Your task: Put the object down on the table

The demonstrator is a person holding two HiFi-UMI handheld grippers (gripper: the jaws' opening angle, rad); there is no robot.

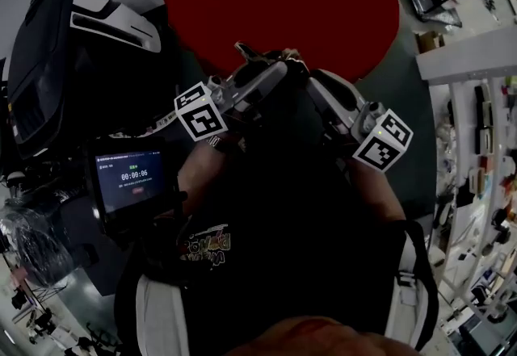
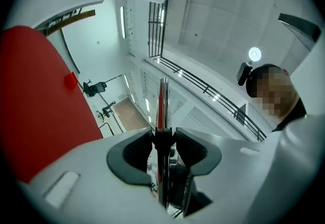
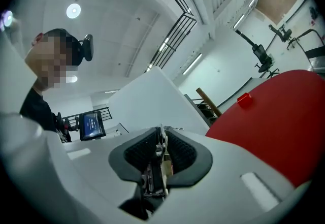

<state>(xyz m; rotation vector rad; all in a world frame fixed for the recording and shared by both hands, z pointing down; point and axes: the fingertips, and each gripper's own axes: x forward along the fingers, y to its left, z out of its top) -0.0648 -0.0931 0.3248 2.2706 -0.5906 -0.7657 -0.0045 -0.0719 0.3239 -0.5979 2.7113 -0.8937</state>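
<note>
Black shirt [image 1: 283, 209], colourful chest print [image 1: 206, 245]

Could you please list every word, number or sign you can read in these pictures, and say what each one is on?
"00:00:06": on the small screen beside the person, head view; its other lines are too small to read.
Coloured print on the black shirt: blurred, unreadable.
Lit screen in the right gripper view: too small to read.
Marker cubes: black-and-white square patterns only, no words.
</note>
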